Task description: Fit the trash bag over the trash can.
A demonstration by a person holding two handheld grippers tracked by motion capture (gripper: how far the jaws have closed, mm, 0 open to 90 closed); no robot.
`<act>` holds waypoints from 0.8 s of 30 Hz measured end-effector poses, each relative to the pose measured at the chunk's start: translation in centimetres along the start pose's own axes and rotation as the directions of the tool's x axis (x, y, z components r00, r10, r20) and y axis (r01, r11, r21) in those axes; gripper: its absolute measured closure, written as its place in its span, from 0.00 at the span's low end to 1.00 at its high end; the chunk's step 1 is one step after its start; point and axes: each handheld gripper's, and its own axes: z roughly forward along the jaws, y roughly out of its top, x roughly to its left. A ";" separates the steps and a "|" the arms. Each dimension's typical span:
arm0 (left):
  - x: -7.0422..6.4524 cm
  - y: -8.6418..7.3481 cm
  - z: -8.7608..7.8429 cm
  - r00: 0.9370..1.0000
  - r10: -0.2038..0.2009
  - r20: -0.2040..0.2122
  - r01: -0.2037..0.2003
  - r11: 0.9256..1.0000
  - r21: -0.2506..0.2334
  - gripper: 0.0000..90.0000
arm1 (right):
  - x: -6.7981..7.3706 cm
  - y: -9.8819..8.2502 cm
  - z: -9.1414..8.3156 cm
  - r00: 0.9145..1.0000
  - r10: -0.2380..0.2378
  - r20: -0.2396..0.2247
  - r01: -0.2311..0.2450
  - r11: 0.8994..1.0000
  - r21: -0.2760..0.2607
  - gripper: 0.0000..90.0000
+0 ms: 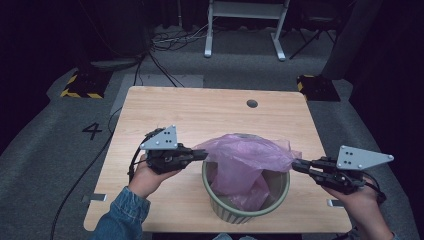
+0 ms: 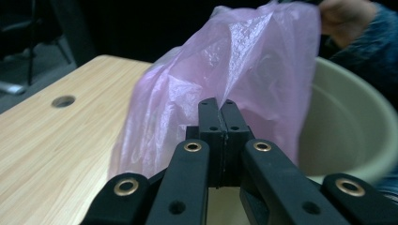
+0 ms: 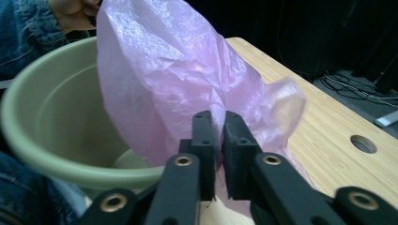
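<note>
A thin pink plastic bag (image 1: 245, 155) hangs stretched over a pale green ribbed bin (image 1: 245, 212) near the table's front edge, with its lower part inside the bin. My left gripper (image 1: 204, 155) is shut on the bag's left edge, and my right gripper (image 1: 296, 165) is shut on its right edge. In the left gripper view the jaws (image 2: 219, 105) are pressed together against the bag (image 2: 234, 61), with the bin (image 2: 347, 126) to the right. In the right gripper view the jaws (image 3: 216, 119) pinch the film of the bag (image 3: 173, 70) beside the bin (image 3: 56, 117).
The light wooden table (image 1: 200, 110) has a round cable hole (image 1: 252, 103) near its far edge. Beyond it on the grey floor are cables (image 1: 170, 42), a white frame's legs (image 1: 245, 30) and two yellow-and-black striped bases (image 1: 82, 85).
</note>
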 end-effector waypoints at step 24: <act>-5.4 -6.9 -0.1 0.980 -0.002 0.198 -0.003 1.000 0.025 1.00 | 5.3 -6.2 0.1 0.977 0.057 -0.203 -0.035 0.993 0.111 1.00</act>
